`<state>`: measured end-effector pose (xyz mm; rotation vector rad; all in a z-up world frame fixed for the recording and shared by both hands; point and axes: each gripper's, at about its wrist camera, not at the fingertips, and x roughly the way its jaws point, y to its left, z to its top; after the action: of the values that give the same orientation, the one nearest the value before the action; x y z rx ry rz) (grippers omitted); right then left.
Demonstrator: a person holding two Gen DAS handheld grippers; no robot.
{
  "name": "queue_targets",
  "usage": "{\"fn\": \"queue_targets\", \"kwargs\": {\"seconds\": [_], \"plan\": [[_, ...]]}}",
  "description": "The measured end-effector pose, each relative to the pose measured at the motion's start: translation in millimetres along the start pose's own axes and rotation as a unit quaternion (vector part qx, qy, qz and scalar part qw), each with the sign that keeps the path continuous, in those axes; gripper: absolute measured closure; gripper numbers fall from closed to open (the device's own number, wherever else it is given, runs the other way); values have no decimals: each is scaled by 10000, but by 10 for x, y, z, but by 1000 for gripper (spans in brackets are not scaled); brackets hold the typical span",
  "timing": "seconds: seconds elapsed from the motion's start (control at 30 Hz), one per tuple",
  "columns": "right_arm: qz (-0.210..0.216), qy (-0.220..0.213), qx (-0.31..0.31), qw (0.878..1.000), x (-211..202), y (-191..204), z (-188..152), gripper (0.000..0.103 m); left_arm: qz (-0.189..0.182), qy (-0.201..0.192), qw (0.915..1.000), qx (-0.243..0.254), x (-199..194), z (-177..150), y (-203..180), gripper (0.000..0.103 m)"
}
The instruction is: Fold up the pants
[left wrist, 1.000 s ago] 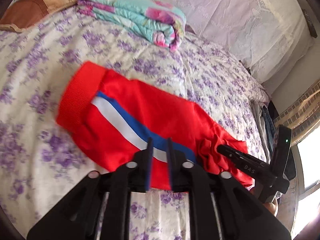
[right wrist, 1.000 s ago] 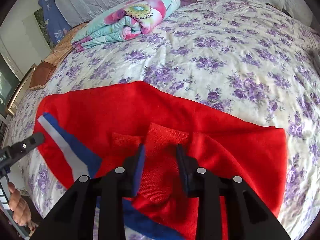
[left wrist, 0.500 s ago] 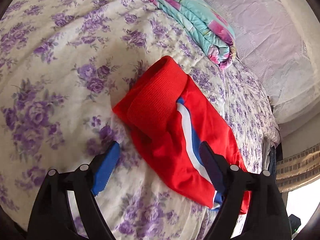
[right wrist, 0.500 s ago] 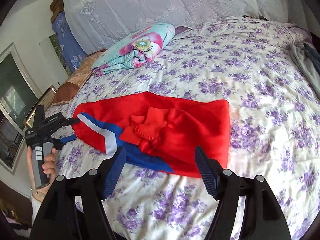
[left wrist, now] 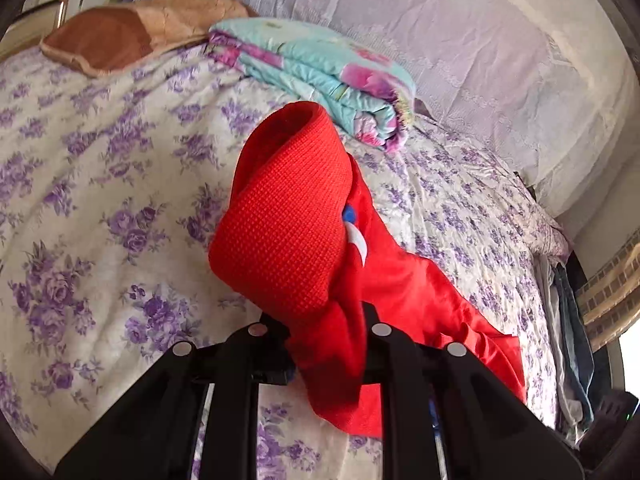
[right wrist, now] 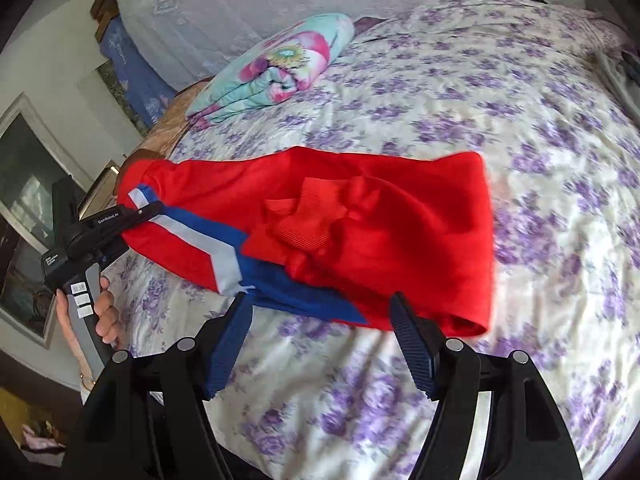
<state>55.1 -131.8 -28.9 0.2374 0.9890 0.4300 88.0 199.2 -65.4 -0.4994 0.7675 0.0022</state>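
Left gripper (left wrist: 326, 320) clamps red pants (right wrist: 360, 216); right gripper (right wrist: 320, 320) fingers wide, empty

The red pants with a blue-and-white side stripe (right wrist: 360, 216) lie across the purple-flowered bed (right wrist: 520, 100), one end raised in the left gripper (left wrist: 326, 344). Behind them sits a folded turquoise floral quilt (right wrist: 276, 68); the right gripper (right wrist: 320, 344) hovers before them.

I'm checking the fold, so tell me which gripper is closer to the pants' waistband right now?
Left. The left gripper is shut on the red pants beside the ribbed waistband. The right gripper hovers open over the bedspread, near the other end.
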Motion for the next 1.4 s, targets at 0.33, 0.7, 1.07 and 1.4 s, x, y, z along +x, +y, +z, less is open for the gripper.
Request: {"fn": "queue_targets", "kwargs": {"seconds": [0.33, 0.7, 1.07, 1.4], "plan": [[51, 1235, -895, 9883, 1211, 797, 235, 83, -213, 59, 9996, 201, -137, 22, -77, 87], [-18, 1161, -398, 9924, 1460, 636, 865, 81, -327, 194, 9993, 40, -56, 20, 71, 87], [-6, 49, -264, 9996, 343, 282, 696, 66, -104, 79, 9978, 655, -196, 26, -341, 87], [-773, -944, 1469, 9816, -1026, -1246, -202, 61, -374, 732, 9684, 2354, 80, -434, -1922, 87]]}}
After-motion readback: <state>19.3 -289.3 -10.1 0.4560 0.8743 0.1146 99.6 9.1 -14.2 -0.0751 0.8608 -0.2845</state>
